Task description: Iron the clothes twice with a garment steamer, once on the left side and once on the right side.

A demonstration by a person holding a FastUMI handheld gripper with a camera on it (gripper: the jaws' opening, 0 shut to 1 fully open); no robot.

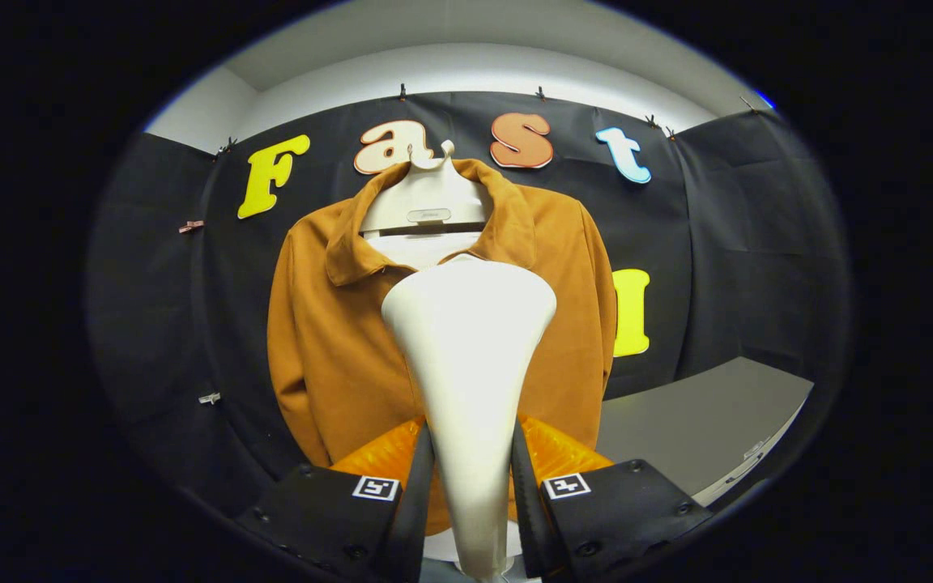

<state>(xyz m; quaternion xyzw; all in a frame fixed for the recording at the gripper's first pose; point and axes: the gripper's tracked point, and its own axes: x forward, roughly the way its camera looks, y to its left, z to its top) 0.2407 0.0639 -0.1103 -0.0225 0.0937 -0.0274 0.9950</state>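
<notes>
A: Rust-brown cloth, soft like suede: that is the jacket (337, 340), hung on a pale hanger (428, 202) against the black cloth wall (726, 227) of the booth. Collar open, hook at twelve o'clock from the collar.

B: Where is the steamer?

A: The white steamer (470, 356) stands upright between the fingers of the hand-held gripper (473, 486). Its narrow neck is down at six o'clock, its wide head flares toward twelve and covers the middle of the jacket's front. Whether the head touches the cloth I cannot tell.

B: And the fingers?

A: Clamped on the steamer's neck, one finger pressing each side, at nine and at three o'clock of it.

B: Any writing to read?

A: On the hanger there is a small grey plate (429, 215) with a mark on it, too small to make out. Each finger block carries a square black-and-white marker (376, 487), a pattern and not words.

B: The room?

A: The black cloth is pinned up with small clips (209, 397), two on the wall at nine o'clock of the jacket and more along its upper edge. Above the cloth, a plain white wall and ceiling (466, 69), brightly lit. At four o'clock from the jacket a grey worktop (701, 421) runs along the wall, with a pale strip on its near edge; what that strip is I cannot say.
</notes>
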